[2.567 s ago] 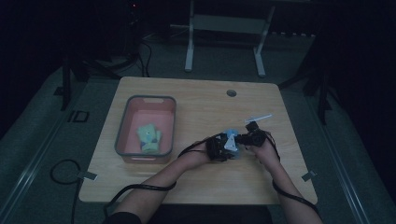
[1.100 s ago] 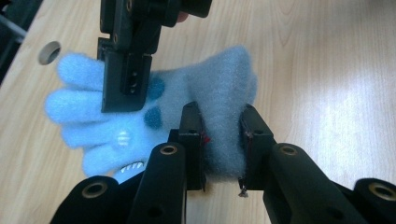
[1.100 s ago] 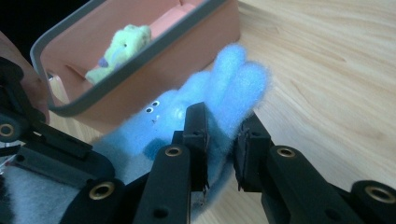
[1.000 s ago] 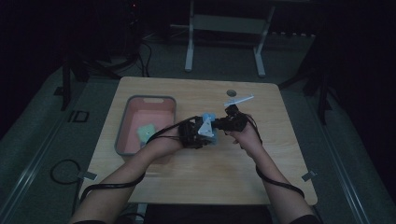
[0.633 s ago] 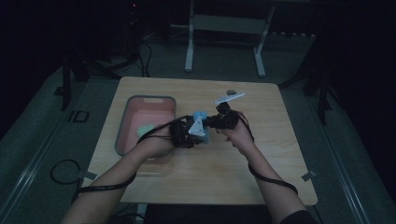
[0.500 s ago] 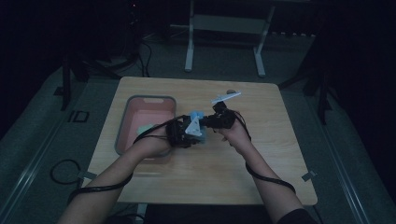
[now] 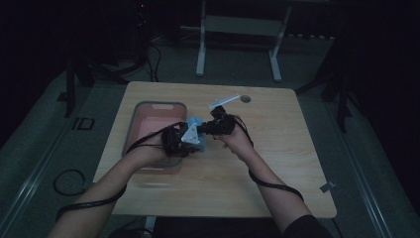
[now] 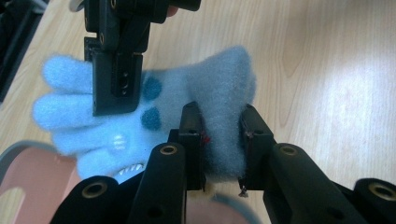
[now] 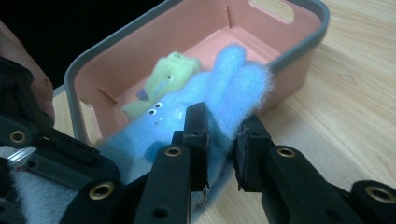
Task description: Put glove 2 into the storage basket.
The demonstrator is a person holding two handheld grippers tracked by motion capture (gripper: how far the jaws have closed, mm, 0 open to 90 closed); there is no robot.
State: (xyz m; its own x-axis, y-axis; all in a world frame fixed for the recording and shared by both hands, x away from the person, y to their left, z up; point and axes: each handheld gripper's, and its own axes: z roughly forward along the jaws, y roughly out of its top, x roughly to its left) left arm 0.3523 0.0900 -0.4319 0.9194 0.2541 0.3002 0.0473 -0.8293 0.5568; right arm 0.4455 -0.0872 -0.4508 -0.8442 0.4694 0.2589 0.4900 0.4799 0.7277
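Observation:
A fuzzy light-blue glove (image 8: 163,98) with dark-blue dots hangs between both grippers, just above the table beside the pink bin (image 7: 148,105). My left gripper (image 8: 222,116) is shut on its cuff end. My right gripper (image 9: 224,121) is shut on the finger end of the glove (image 9: 233,79). In the high view the left gripper (image 7: 194,144) and right gripper (image 7: 205,128) face each other at the bin's right rim, with the glove (image 7: 193,122) between them. The right gripper (image 8: 116,70) also appears in the left gripper view, clamped over the glove's fingers. A green glove (image 9: 168,77) lies inside the bin (image 9: 289,70).
The wooden table (image 7: 277,148) stretches bare to the right and front of the hands. A small round grommet (image 7: 246,99) sits near its far edge. Cables trail from both grippers along the forearms. Dark floor and a metal stand lie beyond the table.
Both hands have carried the blue glove left and away across the table, from its right-centre to the bin's right rim. Both grips on the glove are unchanged.

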